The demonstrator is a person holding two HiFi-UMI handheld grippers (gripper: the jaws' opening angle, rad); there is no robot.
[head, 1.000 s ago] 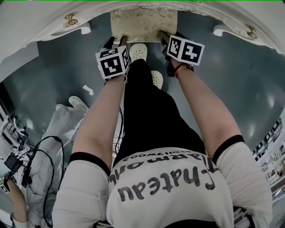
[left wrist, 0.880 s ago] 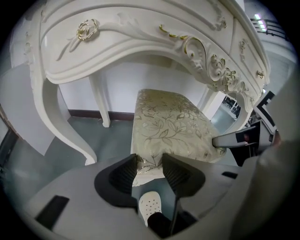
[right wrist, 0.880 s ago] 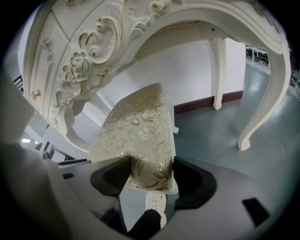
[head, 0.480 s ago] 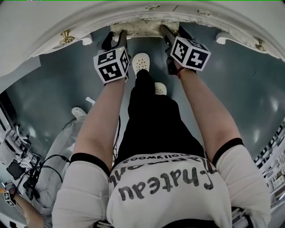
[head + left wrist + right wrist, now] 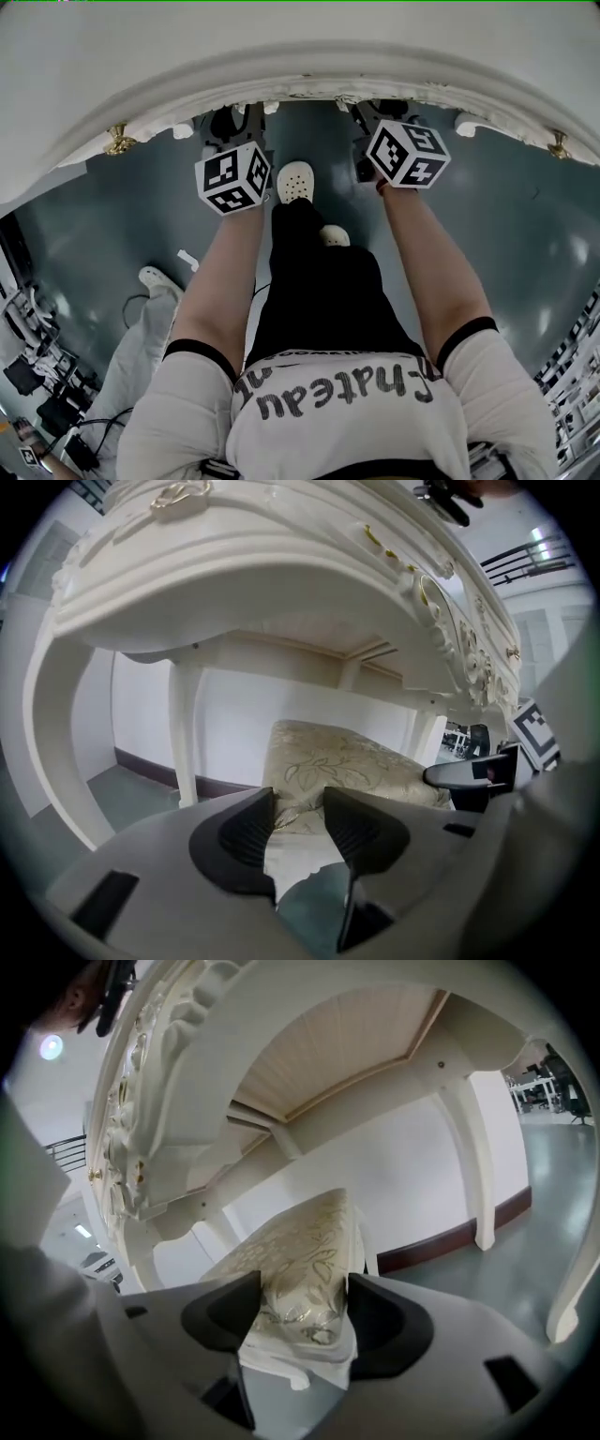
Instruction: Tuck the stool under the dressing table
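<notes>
Left gripper jaws closing on one near corner of the cream floral-cushioned stool; right gripper clamped on the other corner. Stool sits beneath the white carved dressing table. Risk: an uneven push skews it into a table leg, or the fabric slips from the grip

- A glossy grey-green floor is spreading around an ornate white carved dressing table, suggesting a staged hall.
- Black cables and gear are lying at lower left, suggesting a lab.
</notes>
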